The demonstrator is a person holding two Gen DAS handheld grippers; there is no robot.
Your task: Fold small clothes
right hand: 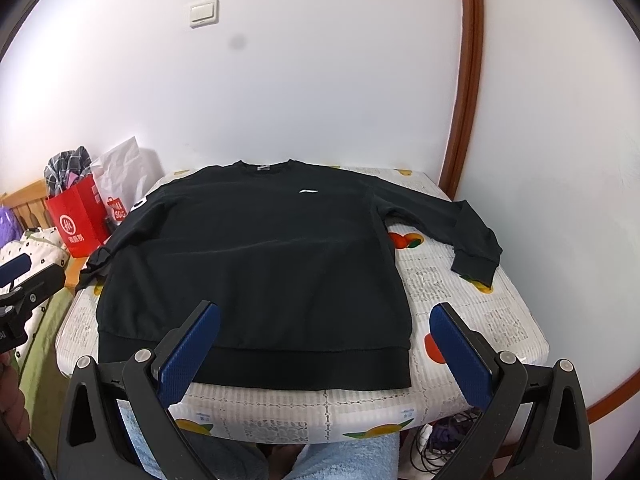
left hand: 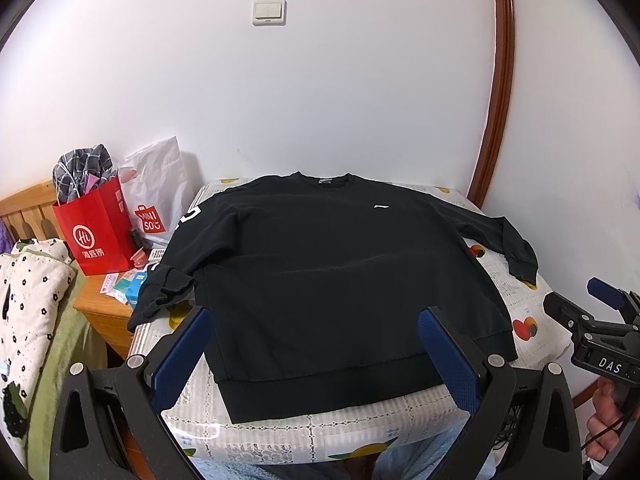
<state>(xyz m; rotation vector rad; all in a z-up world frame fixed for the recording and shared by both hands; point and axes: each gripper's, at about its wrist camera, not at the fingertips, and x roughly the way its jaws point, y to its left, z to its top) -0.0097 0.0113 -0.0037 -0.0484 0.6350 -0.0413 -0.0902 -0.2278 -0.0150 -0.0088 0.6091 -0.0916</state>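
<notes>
A black sweatshirt (left hand: 320,272) of soft, matte knit lies spread flat, front up, on a small table (left hand: 532,320) covered in a glossy plastic cloth printed with fruit and lace-like squares. Its ribbed hem runs along the near edge, the round collar points toward the white wall, and a small white logo (left hand: 381,207) sits on the chest. One sleeve bends down across the cloth on the right, its ribbed cuff (right hand: 476,270) near the table's right edge; the other sleeve (left hand: 168,276) drapes over the left edge, crumpled at the cuff.

The left gripper (left hand: 316,356) hovers just above the hem with its blue, finely textured pads (left hand: 182,360) spread wide, holding nothing. The right gripper (right hand: 326,354) hangs over the hem's right end, its fingers equally wide apart and empty.

Left of the table, a wooden nightstand (left hand: 100,308) carries a stiff red paper bag (left hand: 96,232) stuffed with checked fabric, and a crinkled white plastic bag (left hand: 160,196). A pale rectangular light switch (left hand: 269,12) sits on the wall, and a curved brown wooden door frame (left hand: 500,92) rises at the right
</notes>
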